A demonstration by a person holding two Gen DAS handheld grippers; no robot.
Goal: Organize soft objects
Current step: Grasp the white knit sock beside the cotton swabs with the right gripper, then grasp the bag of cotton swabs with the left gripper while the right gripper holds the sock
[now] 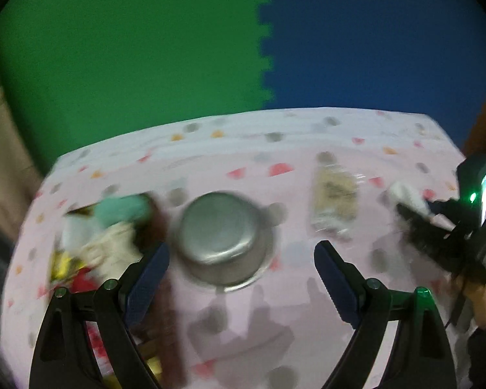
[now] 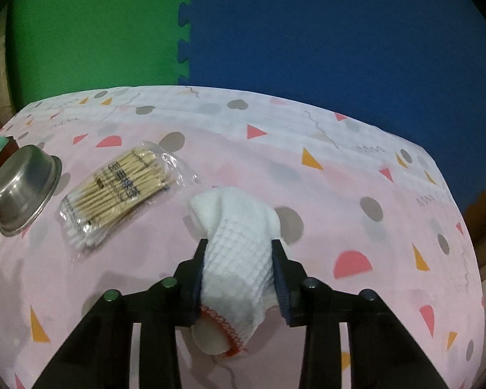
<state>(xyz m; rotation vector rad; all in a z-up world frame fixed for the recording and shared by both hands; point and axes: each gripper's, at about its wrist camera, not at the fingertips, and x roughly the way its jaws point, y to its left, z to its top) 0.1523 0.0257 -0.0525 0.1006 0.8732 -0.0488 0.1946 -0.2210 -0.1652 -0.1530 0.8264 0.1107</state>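
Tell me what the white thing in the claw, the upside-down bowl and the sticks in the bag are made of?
White glove: looks like knitted cotton, soft and matte, with a waffle weave and red stitched cuff.
Bowl: probably stainless steel, shiny grey with reflections.
Sticks: seemingly pale wood with white fluffy tips, likely cotton swabs.
Their bag: clear, crinkly, glossy plastic.

A white waffle-knit glove [image 2: 239,259] with a red-stitched cuff is clamped between the two pads of the right hand-held gripper [image 2: 239,272]. Its cuff hangs toward 6 o'clock; its crumpled fingers bunch toward 12 o'clock over the pink patterned bench [image 2: 356,175].
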